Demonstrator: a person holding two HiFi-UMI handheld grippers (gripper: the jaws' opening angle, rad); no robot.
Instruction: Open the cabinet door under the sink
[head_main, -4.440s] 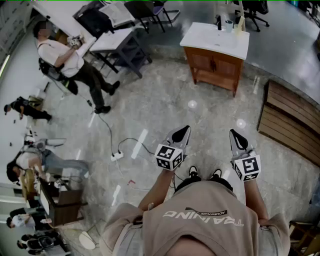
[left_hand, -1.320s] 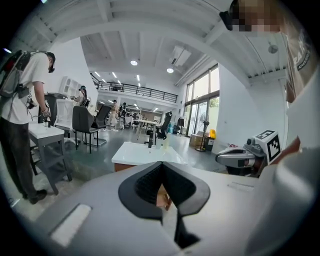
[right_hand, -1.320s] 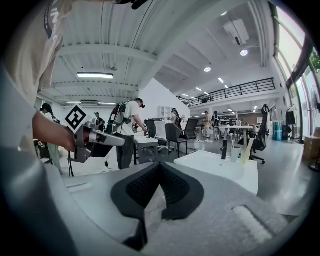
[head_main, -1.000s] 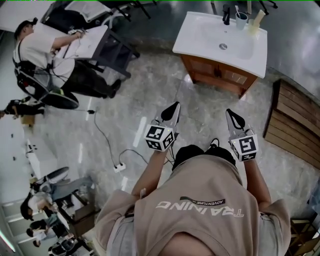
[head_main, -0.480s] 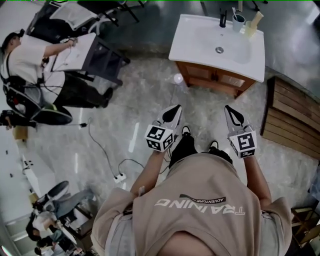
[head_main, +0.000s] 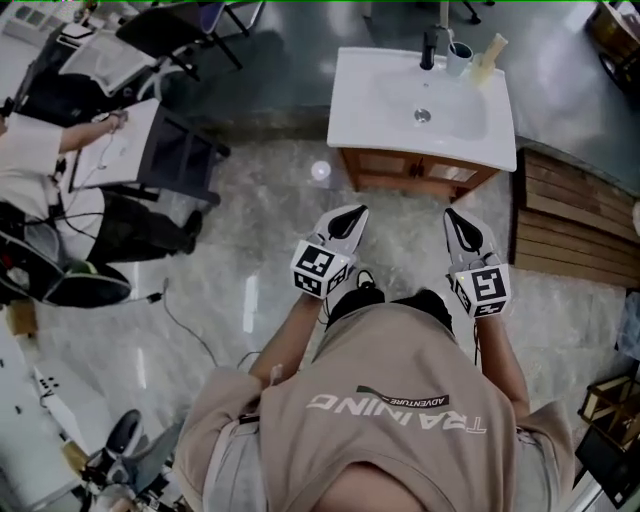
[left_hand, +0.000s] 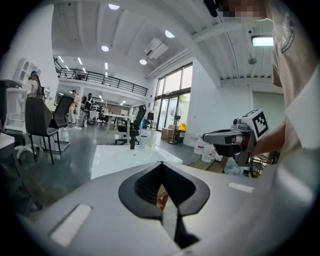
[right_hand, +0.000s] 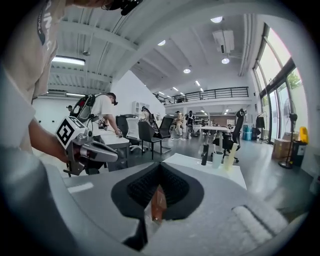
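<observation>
While one seated person in a white top (head_main: 30, 165) is leaning over a flat white desk (head_main: 125, 150) at the far left, the glossy grey stone-patterned floor (head_main: 250, 240) is spreading toward the middle. Two grey-and-black grippers are pointing forward above it, each carrying one marker cube. The left gripper (head_main: 350, 215) is pressing its ribbed black pads together on nothing (only a sliver of brown wood is showing through the notch beneath the tips). Ahead, near both grippers but apart from them, one brown wooden cabinet (head_main: 415, 170) is standing under a white rectangular sink top (head_main: 365, 110), its two panelled doors lying closed. Three things are standing along the basin's far edge: one black faucet (head_main: 430, 47), one pale cup (head_main: 460, 57), one cream bottle (head_main: 486, 58). The right gripper (head_main: 456, 222) is likewise closing on nothing. One slatted brown wooden platform (head_main: 570, 215) is lying at the right.
</observation>
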